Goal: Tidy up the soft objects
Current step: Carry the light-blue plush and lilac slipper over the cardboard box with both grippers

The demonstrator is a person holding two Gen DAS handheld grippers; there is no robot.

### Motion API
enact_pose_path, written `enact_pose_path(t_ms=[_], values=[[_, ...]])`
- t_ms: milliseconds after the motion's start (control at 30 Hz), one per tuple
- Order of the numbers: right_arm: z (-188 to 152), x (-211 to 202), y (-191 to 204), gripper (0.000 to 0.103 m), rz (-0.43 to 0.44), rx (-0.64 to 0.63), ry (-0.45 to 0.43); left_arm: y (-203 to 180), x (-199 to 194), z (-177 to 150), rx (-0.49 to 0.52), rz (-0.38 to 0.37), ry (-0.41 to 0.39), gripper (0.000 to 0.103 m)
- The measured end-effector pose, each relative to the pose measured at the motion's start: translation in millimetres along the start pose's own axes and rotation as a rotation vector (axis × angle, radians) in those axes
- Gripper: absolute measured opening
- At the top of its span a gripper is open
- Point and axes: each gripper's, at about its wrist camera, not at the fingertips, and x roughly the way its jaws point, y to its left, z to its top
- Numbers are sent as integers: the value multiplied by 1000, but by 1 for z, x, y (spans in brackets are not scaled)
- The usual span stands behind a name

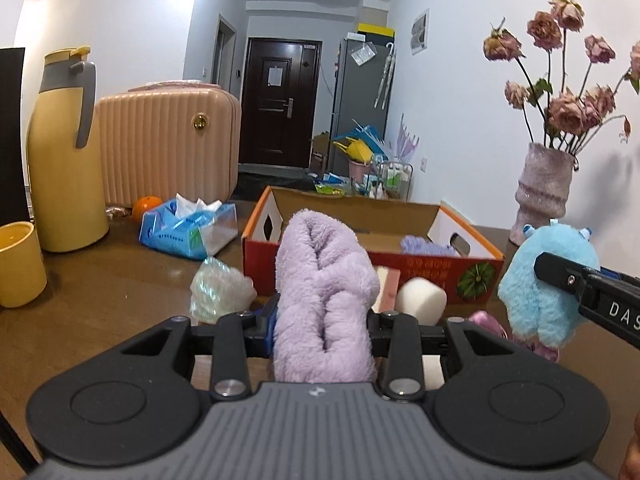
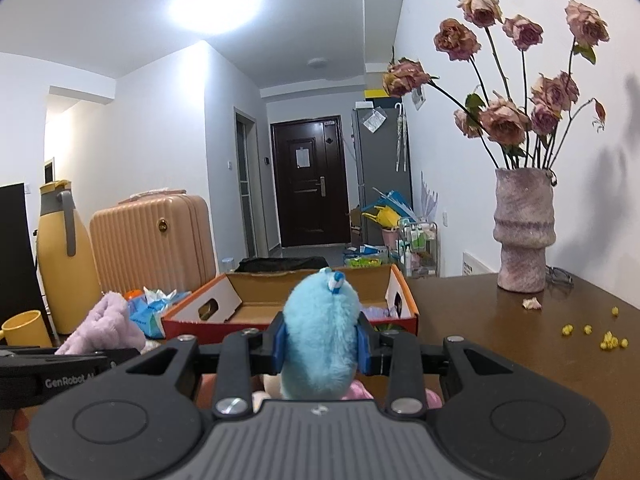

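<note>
My left gripper (image 1: 323, 328) is shut on a folded lilac fleece cloth (image 1: 324, 296), which stands up between its jaws in front of the red cardboard box (image 1: 424, 272). My right gripper (image 2: 320, 346) is shut on a fluffy blue plush toy (image 2: 320, 340), also before the box (image 2: 280, 326). In the left wrist view the blue plush toy (image 1: 540, 280) hangs at the right with the right gripper's finger (image 1: 560, 276) on it. The lilac cloth (image 2: 104, 324) shows at the left of the right wrist view. Another purple soft item (image 1: 424, 245) lies inside the box.
On the brown table (image 1: 100, 304) lie a white foam cylinder (image 1: 420, 300), a crumpled plastic wrap (image 1: 218, 292), a blue tissue pack (image 1: 188, 228), an orange (image 1: 146, 206), a yellow jug (image 1: 66, 152) and yellow cup (image 1: 18, 264). A vase of dried roses (image 2: 524, 232) stands right. A pink plush (image 1: 490, 324) lies below.
</note>
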Motion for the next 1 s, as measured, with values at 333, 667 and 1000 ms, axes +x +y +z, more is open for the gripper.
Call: enact_pose_path(t_ms=[333, 667, 1000], values=[[15, 26, 4, 32, 0, -4, -19, 4, 19, 23, -28, 18, -37, 36], [26, 56, 4, 32, -1, -1, -20, 2, 42, 42, -40, 15, -65, 36], [33, 86, 2, 32, -2, -4, -4, 2, 73, 55, -63, 24, -49, 36]])
